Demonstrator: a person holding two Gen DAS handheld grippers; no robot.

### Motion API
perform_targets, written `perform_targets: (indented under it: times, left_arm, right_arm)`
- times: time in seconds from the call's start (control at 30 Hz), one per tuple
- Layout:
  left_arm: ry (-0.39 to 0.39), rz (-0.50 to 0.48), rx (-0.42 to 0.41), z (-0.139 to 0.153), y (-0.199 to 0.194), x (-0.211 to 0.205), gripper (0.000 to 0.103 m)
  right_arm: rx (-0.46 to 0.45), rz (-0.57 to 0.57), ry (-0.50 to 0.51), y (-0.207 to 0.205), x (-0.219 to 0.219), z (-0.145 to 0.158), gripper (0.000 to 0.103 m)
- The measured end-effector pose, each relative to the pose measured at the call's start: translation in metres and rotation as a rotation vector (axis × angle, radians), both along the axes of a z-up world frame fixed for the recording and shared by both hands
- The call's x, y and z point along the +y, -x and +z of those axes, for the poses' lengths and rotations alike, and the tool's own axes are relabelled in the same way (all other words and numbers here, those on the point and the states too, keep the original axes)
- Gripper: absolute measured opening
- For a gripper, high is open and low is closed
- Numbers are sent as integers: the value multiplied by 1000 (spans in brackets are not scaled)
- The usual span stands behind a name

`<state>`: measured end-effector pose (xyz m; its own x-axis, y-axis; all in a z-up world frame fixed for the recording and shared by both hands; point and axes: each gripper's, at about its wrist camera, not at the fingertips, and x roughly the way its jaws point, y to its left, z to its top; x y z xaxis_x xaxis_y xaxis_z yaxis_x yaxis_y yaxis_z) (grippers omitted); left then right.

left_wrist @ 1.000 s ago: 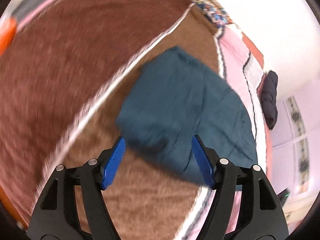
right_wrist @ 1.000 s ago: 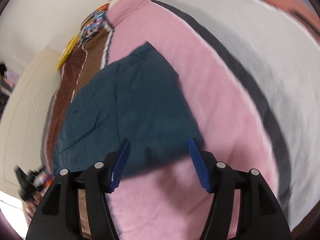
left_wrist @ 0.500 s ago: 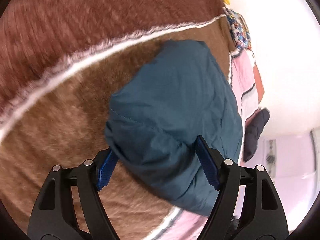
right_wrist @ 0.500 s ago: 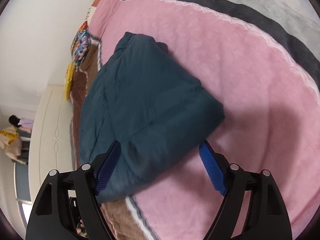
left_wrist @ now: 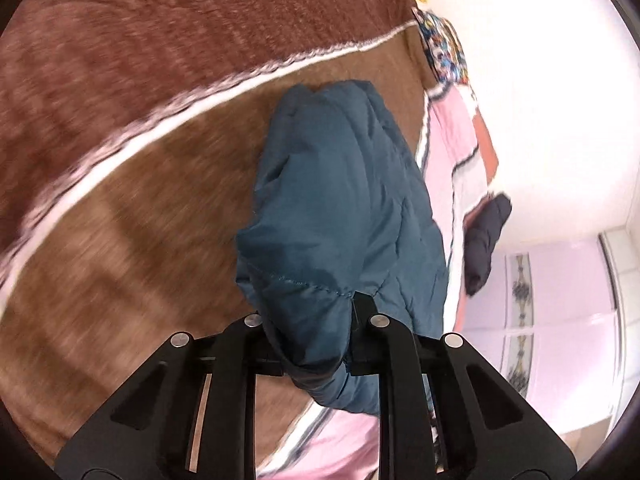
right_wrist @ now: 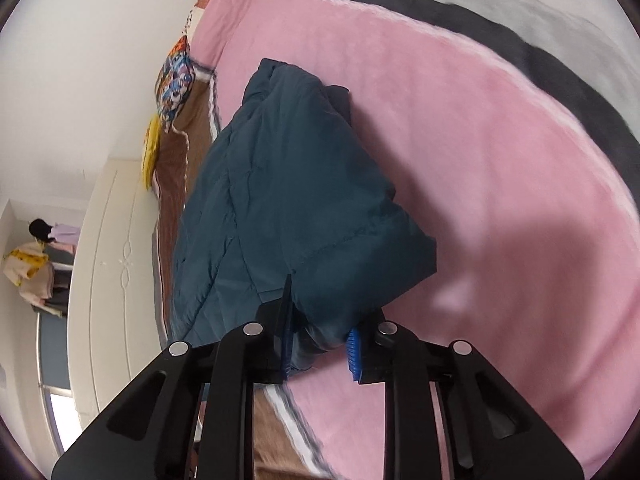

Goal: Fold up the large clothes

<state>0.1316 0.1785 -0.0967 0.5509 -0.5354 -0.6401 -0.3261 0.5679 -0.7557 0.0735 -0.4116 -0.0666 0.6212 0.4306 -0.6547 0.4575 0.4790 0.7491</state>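
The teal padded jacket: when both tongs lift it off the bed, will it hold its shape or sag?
Teal jacket probably sags between left tongs and right tongs; it bunches softly there. Puffy quilting suggests lightness. Smooth shell may slip.

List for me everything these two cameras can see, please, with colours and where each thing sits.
padded jacket: one, teal, lying on the bed, near edge gripped at two places
blanket: one, pink, grey, brown and white stripes, covering the bed
patterned pillow: one, multicoloured, far end of bed
yellow item: one, beside that pillow
dark garment: one, navy-black, bed's far edge
wardrobe: one, cream, beside bed
left tongs: black, shut on jacket
right tongs: black, blue pads, shut on jacket
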Motion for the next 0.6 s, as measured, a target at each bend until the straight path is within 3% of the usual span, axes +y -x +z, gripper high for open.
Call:
perform_targets:
  times: [0.23, 0.4, 0.57, 0.6]
  left_arm:
    - [-101, -60, 18, -2, 85, 9, 18]
    - [-146, -59, 26, -14, 106, 16, 19]
    - [-199, -43, 31, -20, 104, 11, 23]
    - [-202, -40, 28, -20, 104, 11, 25]
  right_arm:
    - [60, 33, 14, 64, 15, -6, 22]
    - [99, 75, 69, 86, 31, -16, 23]
    - [158, 77, 133, 84, 37, -19, 37]
    - [177, 76, 151, 85, 37, -16, 47]
